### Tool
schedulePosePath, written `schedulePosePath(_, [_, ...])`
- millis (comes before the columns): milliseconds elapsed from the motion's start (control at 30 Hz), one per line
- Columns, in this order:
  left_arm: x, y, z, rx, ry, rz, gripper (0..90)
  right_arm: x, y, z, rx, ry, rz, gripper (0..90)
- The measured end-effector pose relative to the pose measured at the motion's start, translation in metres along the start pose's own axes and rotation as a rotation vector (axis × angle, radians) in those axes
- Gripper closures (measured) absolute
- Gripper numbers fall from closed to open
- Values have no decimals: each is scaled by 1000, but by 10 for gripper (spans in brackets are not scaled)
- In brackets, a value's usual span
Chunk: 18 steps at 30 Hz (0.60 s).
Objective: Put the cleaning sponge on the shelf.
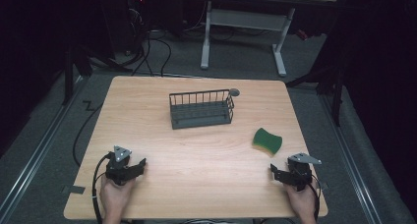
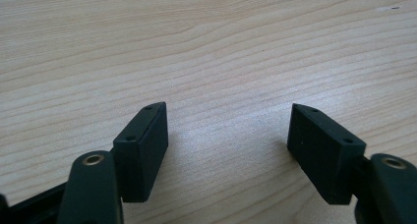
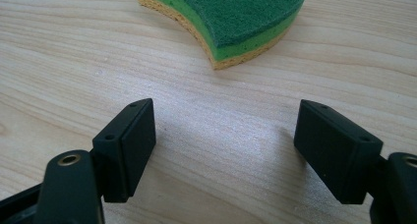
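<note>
Both grippers, right (image 3: 223, 135) and left (image 2: 226, 140), have fingers apart and empty; the right should straddle the sponge (image 3: 236, 17) squarely before closing.

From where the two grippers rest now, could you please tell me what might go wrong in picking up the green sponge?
1. The wavy green sponge with its yellow base lies flat on the light wooden table; the open right gripper may push it rather than clamp it.
2. It lies near the table's right edge and could be pushed off.
3. The dark wire basket has tall walls that a carried sponge might catch.
</note>
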<state>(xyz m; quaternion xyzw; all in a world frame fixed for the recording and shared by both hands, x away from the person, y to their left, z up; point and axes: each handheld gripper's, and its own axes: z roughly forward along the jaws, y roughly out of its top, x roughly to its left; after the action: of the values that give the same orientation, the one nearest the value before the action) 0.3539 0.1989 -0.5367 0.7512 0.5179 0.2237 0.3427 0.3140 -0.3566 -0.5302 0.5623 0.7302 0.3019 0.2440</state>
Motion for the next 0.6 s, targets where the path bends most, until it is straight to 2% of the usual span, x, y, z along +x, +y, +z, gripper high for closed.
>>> schedulePosePath(600, [-1,1,0,2,5,-3,318,0,0,0,0,-4,10,244])
